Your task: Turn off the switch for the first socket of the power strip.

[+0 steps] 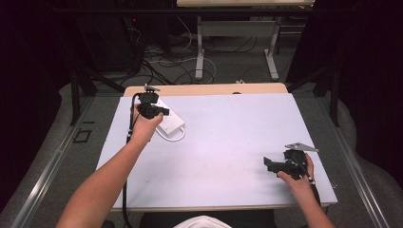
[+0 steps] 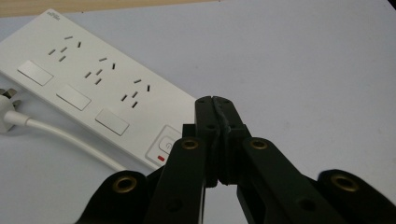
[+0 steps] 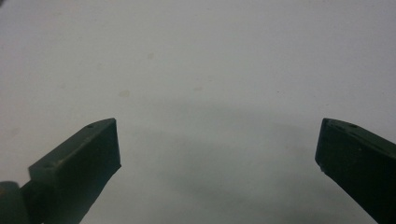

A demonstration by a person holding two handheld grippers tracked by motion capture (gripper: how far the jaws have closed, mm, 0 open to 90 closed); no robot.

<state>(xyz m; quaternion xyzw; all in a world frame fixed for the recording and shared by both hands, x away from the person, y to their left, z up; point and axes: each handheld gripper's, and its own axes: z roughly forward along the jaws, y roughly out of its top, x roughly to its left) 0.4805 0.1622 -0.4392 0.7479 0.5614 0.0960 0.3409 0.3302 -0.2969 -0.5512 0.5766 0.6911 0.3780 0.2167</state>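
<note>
A: Hovering over the white plastic three-outlet power strip point(image 2: 93, 84), the left gripper point(image 2: 215, 105) has its jaws pressed together on nothing, tips just above the strip's red-marked switch point(image 2: 163, 148).

B: And the strip itself?

A: Flat at the far left of the pale tabletop point(image 1: 228, 142), white cord point(image 2: 60, 135) curling beside it. Right gripper point(image 1: 274, 165) rests near the right edge, jaws spread wide (bare surface beneath).

B: Likely a switch press, then: come straight down, tips centred, light force.

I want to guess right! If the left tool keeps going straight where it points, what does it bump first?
Probably the white power strip. The left tool, shut, points at the end with the switch, though how near it is stays unclear.
</note>
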